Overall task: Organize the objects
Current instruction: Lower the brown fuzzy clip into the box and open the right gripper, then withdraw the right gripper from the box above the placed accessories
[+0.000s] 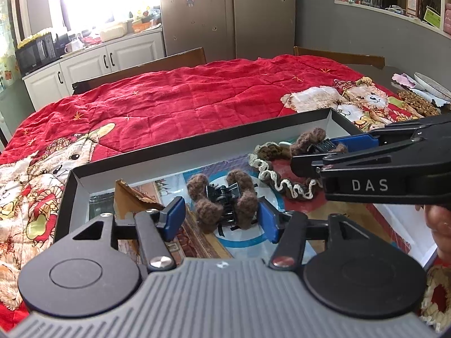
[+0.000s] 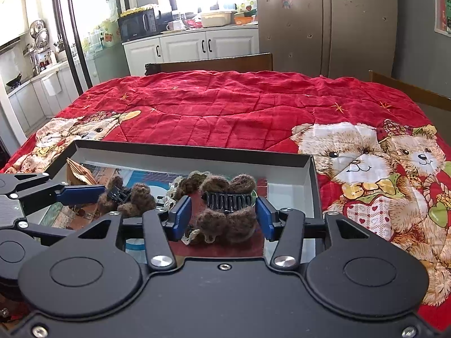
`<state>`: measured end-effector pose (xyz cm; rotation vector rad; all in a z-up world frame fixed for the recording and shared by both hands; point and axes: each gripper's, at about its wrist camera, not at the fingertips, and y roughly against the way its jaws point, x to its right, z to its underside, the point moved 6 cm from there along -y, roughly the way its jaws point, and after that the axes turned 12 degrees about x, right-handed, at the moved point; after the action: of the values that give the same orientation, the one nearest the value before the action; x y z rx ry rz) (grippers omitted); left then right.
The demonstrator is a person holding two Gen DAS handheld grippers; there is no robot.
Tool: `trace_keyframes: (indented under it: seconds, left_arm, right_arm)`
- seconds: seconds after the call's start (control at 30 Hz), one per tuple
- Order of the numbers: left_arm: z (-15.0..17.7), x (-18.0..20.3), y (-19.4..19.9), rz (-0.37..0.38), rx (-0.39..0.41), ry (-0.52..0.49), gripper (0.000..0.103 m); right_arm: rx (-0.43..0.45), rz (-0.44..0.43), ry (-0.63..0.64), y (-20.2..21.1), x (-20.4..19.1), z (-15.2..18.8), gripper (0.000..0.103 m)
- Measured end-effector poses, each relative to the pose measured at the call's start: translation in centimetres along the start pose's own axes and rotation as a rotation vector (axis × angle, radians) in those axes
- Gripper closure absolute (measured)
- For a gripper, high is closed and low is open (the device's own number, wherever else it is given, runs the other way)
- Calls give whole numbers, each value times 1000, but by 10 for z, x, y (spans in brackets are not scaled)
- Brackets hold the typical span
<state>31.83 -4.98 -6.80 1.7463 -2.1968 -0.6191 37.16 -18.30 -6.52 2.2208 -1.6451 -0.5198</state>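
My left gripper [image 1: 221,219] has a ribbed grey body, two black round discs, black linkage arms with silver screws and one red one, and blue pads. My right gripper [image 2: 222,215] is all black, smooth-bodied, silver-screwed, blue-padded, with "DAS" in white on its side

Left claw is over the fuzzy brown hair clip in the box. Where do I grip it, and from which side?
Grip the fuzzy brown hair clip across its two furry lobes, coming down from above. It lies flat in the box, lobes facing each blue pad; the black hinge looks too narrow.
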Motion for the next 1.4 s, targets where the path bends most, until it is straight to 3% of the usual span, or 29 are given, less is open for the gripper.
trace_keyframes:
  seconds: [0.67, 1.4]
  left_arm:
    - [-3, 2, 22, -7, 36, -26, 23]
    - [-3, 4, 48, 3, 51, -39, 20]
  right_arm:
    - [26, 22, -14, 9, 4, -4, 42]
    - [52, 10, -7, 36, 2, -3, 40]
